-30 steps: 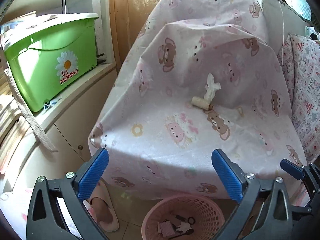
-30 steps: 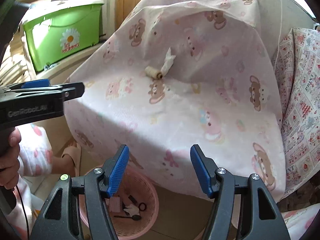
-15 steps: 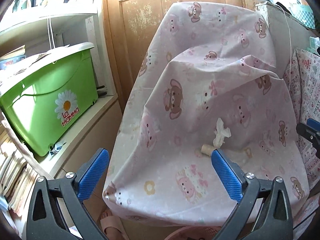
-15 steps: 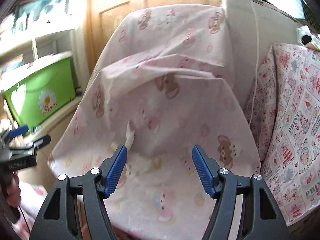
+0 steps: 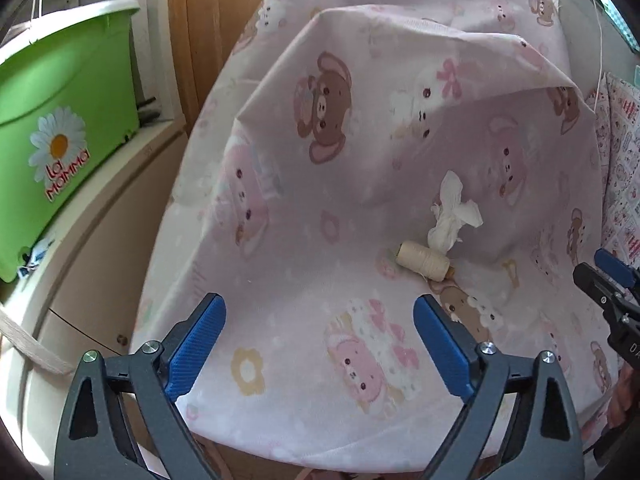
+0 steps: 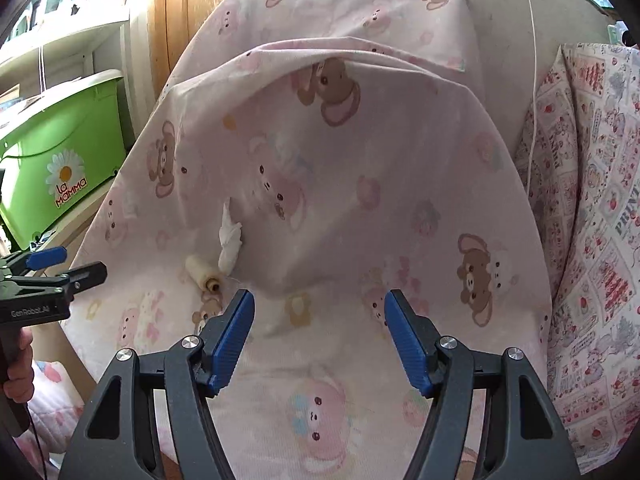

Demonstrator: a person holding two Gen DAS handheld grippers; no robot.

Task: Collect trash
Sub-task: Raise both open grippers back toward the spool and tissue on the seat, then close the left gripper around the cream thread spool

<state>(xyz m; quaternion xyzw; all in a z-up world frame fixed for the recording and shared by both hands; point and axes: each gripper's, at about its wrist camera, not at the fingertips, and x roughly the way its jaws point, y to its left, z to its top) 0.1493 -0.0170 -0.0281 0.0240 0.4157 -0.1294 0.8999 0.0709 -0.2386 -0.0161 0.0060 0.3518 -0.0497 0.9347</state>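
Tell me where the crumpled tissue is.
The crumpled tissue lies on the pink bear-print sheet, touching the cream thread spool, right of centre in the left wrist view.

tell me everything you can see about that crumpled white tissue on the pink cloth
The crumpled tissue is a small wad of thin white paper, twisted and creased, with a pointed end sticking up and a flap off to one side. It lies on the pink bear-print cloth, at the crease where the seat meets the draped back. Its lower end sits against, or very near, a cream thread spool lying on its side; whether they touch is unclear. No gripper touches it.
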